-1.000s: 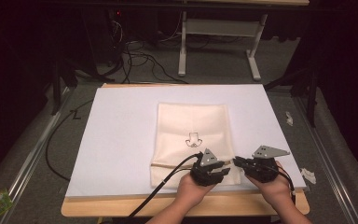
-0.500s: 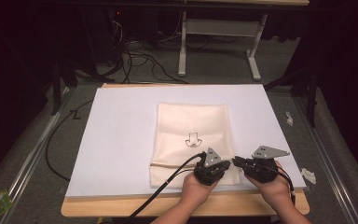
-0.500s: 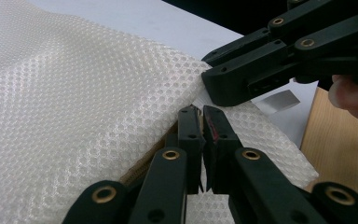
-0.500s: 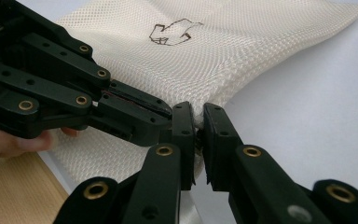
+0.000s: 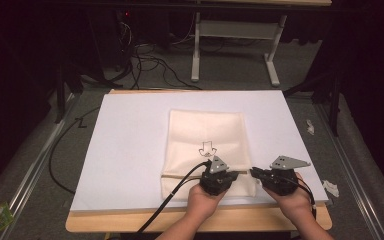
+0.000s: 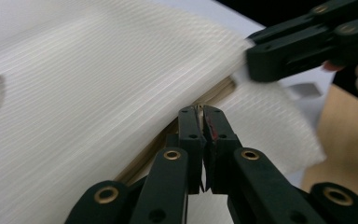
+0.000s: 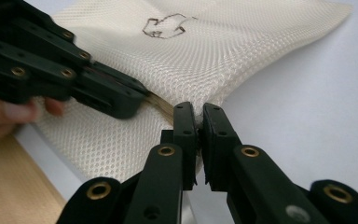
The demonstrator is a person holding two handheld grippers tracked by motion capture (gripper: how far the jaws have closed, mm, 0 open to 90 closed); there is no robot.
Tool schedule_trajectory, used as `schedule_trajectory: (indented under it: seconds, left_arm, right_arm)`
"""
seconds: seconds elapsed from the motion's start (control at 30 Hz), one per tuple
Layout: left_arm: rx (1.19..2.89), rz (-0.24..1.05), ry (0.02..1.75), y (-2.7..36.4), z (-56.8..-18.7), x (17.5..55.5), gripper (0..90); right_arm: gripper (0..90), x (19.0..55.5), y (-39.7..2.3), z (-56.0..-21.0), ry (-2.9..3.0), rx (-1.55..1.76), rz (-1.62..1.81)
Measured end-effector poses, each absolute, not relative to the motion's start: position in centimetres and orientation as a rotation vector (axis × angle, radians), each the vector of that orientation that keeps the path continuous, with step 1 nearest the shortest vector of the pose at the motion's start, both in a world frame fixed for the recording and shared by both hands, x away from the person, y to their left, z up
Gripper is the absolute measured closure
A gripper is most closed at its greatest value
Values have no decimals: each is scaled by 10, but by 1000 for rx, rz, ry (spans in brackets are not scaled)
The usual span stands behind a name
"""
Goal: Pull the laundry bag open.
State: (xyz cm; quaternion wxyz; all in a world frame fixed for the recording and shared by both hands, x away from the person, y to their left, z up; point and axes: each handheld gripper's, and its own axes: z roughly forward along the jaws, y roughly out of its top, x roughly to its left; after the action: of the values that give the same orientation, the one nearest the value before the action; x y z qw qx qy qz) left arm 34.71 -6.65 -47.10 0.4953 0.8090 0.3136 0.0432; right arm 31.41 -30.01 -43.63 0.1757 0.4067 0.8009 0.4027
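A cream mesh bag [image 5: 207,132] with a small dark outline drawing [image 5: 208,148] lies flat on the white sheet. A tan zipper [image 5: 180,176] runs across the bag near its front end. My left gripper [image 5: 237,174] is shut on the zipper line [image 6: 219,91] near the bag's right side. My right gripper [image 5: 254,172] faces it from the right and is shut on the bag's right edge [image 7: 223,88], next to the zipper's end [image 7: 161,103]. The two sets of tips are close together. The mesh lifts slightly at both grips.
The white sheet [image 5: 130,150] covers most of a wooden table whose front edge [image 5: 130,221] is bare. Black cables [image 5: 145,55] and a white desk frame [image 5: 230,30] are on the floor beyond. White scraps [image 5: 330,187] lie on the floor at the right.
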Motion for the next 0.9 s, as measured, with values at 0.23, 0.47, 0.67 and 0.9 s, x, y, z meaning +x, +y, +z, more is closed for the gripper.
schedule_trajectory:
  seconds: [0.23, 0.47, 0.67, 0.9]
  left_arm:
    - [2028, 137, 754, -35, -462, 346, 875]
    - [2024, 155, 901, 18, -467, 352, 875]
    - [2019, 215, 1002, 82, -463, 346, 875]
    - [1941, 194, 1044, 122, -462, 344, 874]
  right_arm:
    - [860, 313, -302, -436, 2258, 1144, 1137]
    - [862, 315, -307, -434, 2228, 1176, 1109]
    - [861, 317, -323, -435, 2186, 1245, 1123]
    - [860, 323, -331, -439, 2171, 1283, 1113]
